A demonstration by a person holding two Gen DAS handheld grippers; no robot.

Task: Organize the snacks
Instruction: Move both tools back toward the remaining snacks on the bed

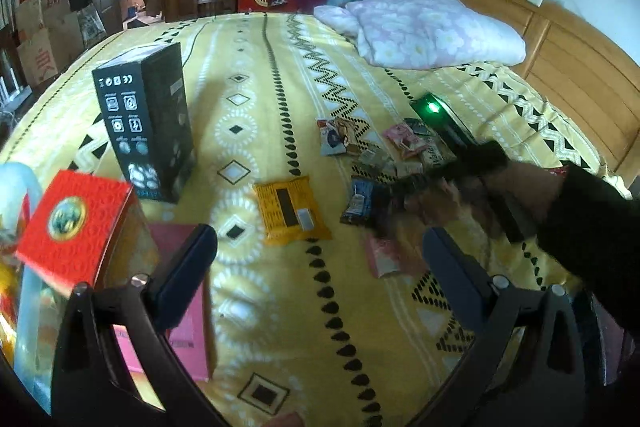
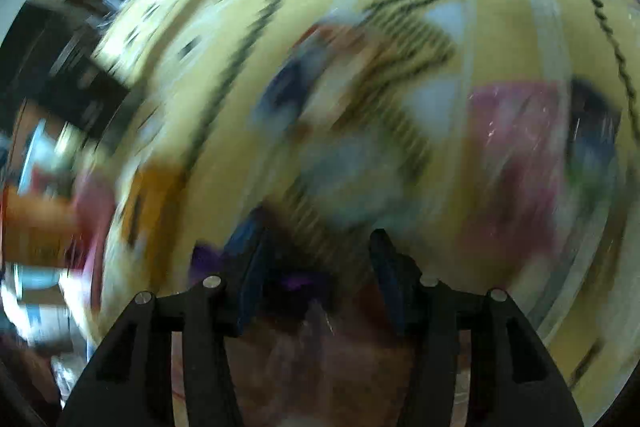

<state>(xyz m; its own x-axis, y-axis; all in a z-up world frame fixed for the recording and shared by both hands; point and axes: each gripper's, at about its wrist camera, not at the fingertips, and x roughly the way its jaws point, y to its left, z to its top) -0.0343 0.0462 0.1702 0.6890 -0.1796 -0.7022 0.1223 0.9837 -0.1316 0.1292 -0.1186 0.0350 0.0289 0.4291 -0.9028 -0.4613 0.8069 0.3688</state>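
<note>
Snack packets lie scattered on a yellow patterned bedspread point(image 1: 280, 87): a yellow packet point(image 1: 292, 213), a dark blue packet point(image 1: 360, 201), a pink packet point(image 1: 386, 257) and a cluster of small ones point(image 1: 384, 147). My left gripper point(image 1: 320, 267) hangs wide open above the bedspread with nothing between its fingers. My right gripper point(image 1: 388, 203), blurred by motion, points down at the dark blue packet. In the right wrist view the right gripper point(image 2: 318, 263) has its jaws partly apart with a dark purplish shape between them. Blur hides whether the pads press on it.
A tall black box point(image 1: 148, 123) stands at the left, with a red box point(image 1: 76, 227) and a pink box point(image 1: 188, 331) nearer me. A black device with a green light point(image 1: 436, 115) lies by the snacks. A pink quilt point(image 1: 432, 27) and wooden headboard point(image 1: 560, 67) are at the back right.
</note>
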